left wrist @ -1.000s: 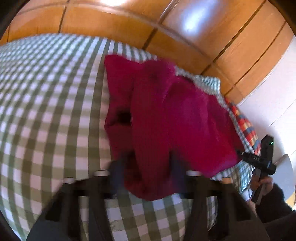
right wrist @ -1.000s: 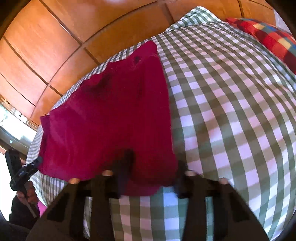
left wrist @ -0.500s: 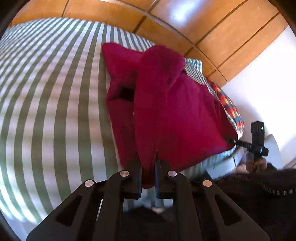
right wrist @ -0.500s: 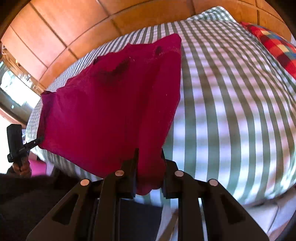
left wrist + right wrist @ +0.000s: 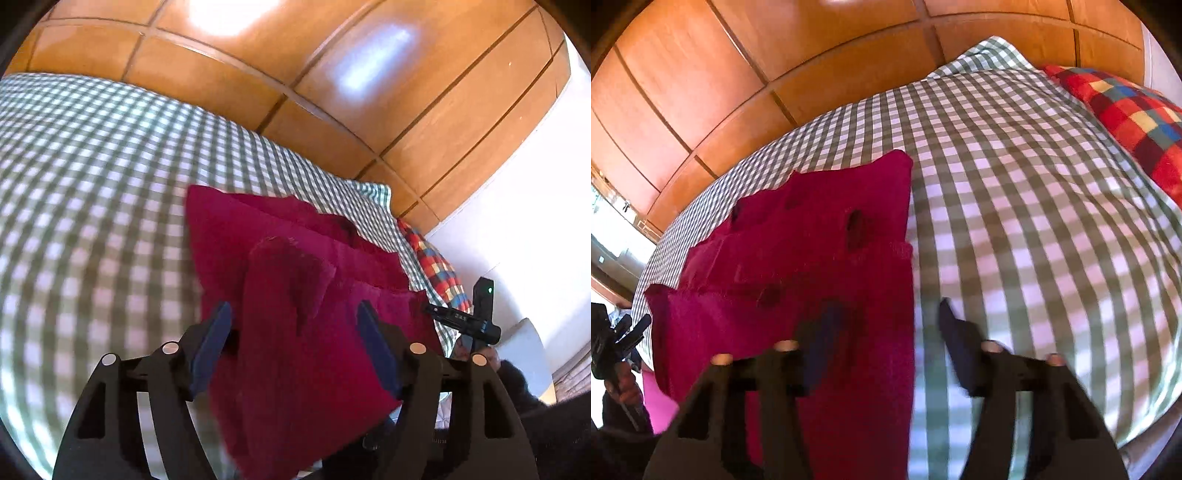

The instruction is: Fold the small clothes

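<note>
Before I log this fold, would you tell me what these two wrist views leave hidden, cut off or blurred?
- Left wrist view: the near hem of the red garment is hidden behind the opening left gripper and cut off by the bottom edge.
- Right wrist view: the right gripper, also opening, is motion-blurred, so any contact between its left finger and the cloth is unclear.
- Both views: the checked bedcover under the garment is covered.

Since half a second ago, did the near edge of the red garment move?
Yes. The red garment was folded forward over itself on the checked bedcover, toward the wooden wall.
</note>
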The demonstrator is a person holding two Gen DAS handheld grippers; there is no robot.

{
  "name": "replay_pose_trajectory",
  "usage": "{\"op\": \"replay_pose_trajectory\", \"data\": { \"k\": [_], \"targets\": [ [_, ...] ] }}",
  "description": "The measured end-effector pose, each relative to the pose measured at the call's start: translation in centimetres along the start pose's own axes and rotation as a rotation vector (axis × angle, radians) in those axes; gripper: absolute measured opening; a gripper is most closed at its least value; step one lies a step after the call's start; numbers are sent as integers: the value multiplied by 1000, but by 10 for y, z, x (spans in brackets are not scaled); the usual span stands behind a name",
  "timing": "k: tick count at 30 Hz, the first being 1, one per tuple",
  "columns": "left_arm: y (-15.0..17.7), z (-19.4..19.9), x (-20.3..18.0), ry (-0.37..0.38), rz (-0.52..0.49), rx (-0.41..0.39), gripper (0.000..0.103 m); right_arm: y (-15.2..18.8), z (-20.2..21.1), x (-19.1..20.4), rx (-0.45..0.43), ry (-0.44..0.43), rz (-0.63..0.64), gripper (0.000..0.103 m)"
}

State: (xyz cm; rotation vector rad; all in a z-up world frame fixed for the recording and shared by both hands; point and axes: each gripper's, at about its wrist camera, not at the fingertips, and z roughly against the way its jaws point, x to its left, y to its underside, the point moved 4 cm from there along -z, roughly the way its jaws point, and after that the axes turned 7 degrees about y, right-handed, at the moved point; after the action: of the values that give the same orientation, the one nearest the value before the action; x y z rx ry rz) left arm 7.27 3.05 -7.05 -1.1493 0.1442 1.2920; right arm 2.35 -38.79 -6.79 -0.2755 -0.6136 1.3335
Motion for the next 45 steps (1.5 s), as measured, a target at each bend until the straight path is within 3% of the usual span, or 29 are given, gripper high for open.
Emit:
{"op": "replay_pose_trajectory", "data": {
  "k": [1, 4, 5, 9, 11, 14, 18, 21, 26, 29, 30, 32, 33, 34, 39, 45],
  "targets": [
    [-1, -9, 0, 2, 1, 14, 67, -1, 1, 4, -7, 19, 21, 17],
    [0, -35, -1, -36, -36, 71, 12, 1, 16, 13, -43, 36, 77, 8],
    [2, -34, -4, -35, -47, 61, 9, 1, 19, 16, -54, 33, 90, 8],
    [-1, -6, -14, 4, -63, -21, 9, -3, 51, 28, -122, -10, 138, 7],
    [-10, 17, -19, 34, -63, -86, 9, -14, 66, 34, -164, -47, 138, 7],
    [-36, 28, -21, 20, -75, -133, 9, -42, 66, 41, -200, -75, 116, 7],
    [-76, 8, -9, -59, -92, -137, 9, -92, 31, 47, -197, -46, 91, 7],
    [-107, -21, 14, -116, -51, -119, 9, -124, -7, 44, -163, 3, 58, 7],
    [-128, -73, 61, -210, 51, -34, 8, -143, -73, 33, -59, 71, 27, 7],
    [-122, -97, 78, -244, 91, 33, 9, -134, -100, 27, 1, 91, 24, 8],
    [-119, -99, 81, -247, 97, 39, 10, -131, -101, 26, 4, 84, 22, 13],
    [-112, -90, 84, -225, 129, 26, 24, -125, -95, 24, -5, 62, 9, 30],
    [-109, -84, 84, -209, 145, 18, 27, -122, -88, 22, -22, 51, 7, 47],
    [-105, -74, 84, -190, 158, 8, 32, -118, -81, 23, -34, 45, 10, 51],
    [-69, -19, 59, -147, 64, -14, 33, -80, -40, 17, -53, -1, 39, 61],
    [9, 25, 26, -114, -55, 61, 33, -14, -4, 12, -2, -46, 63, 62]
  ]
}}
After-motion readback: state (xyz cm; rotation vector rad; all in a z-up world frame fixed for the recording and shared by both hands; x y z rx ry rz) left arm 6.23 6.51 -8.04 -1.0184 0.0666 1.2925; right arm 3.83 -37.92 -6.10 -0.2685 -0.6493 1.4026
